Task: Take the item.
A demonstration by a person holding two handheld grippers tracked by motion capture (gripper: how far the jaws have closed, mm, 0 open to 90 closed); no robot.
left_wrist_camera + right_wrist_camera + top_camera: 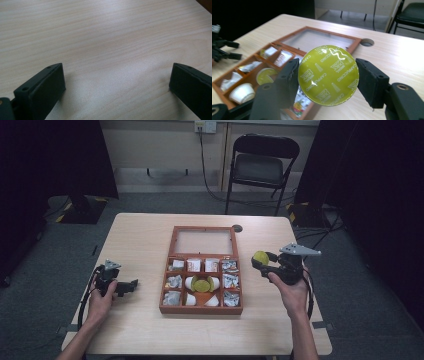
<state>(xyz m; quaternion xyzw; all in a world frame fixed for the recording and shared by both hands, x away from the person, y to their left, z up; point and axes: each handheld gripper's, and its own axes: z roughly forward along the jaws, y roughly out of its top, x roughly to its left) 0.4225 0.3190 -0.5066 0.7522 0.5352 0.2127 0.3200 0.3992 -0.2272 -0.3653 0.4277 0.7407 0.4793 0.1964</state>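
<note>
Right gripper clenched on green coffee capsule, lifted right of wooden box | box lies leftward, nearer this hand | left gripper spread wide, empty, resting on table

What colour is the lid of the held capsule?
Yellow-green with white lettering, clearest in the right gripper view.

Green capsule lid, frame centre, right gripper view: "Dolce Gusto" and "CAPPUCCINO" repeated. No other legible txt.
</note>
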